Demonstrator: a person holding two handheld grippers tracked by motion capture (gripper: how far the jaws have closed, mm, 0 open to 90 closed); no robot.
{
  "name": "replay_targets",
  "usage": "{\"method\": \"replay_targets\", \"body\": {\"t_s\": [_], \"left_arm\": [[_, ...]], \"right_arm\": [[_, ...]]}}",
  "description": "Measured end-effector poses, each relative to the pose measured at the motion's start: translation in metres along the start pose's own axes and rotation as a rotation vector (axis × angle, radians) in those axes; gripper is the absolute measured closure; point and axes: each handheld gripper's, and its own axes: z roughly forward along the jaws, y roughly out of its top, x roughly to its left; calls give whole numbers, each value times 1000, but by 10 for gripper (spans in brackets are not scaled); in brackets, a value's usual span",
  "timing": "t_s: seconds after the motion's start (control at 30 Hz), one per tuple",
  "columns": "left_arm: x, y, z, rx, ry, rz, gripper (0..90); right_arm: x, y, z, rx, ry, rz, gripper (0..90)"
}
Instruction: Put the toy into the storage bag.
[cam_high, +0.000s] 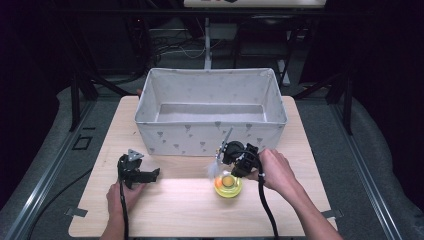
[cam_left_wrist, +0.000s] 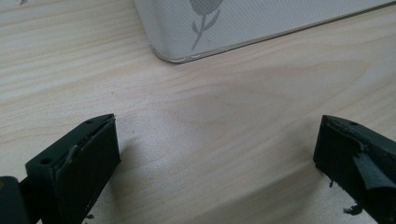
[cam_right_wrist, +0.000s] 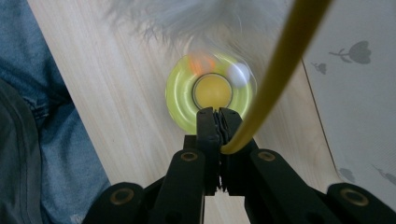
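My right gripper has its two black jaws pinched tight on a thin yellow stick. The stick goes up to a fluffy white feather tuft. Just past the jaws sits a round yellow-green plastic toy with an orange middle; it looks blurry, so maybe it is spinning. My left gripper has its jaws wide apart with nothing between them, low over the pale wooden table. Behind both is a big grey cloth box with little flower prints.
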Motion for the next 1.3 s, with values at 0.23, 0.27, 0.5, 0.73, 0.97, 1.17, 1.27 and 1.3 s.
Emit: {"method": "replay_targets", "body": {"t_s": [0.23,0.27,0.5,0.73,0.97,1.17,1.27,1.3], "left_arm": [[0,0,0,1,1,0,2],[0,0,0,1,1,0,2],[0,0,0,1,1,0,2],[0,0,0,1,0,0,2],[0,0,0,1,1,2,2],[0,0,0,1,1,0,2],[0,0,0,1,0,1,2],[0,0,0,1,0,0,2]], "right_arm": [[-1,9,-1,-20,-4,2,884],[-2,9,-1,-11,-2,5,884],[-4,10,-13,-22,-13,12,884],[-6,12,-25,-35,-15,12,884],[-11,15,-31,-31,-23,22,884],[-15,15,-35,-31,-21,28,884],[-17,16,-39,-31,-22,31,884],[-18,16,-40,-31,-22,30,884]]}}
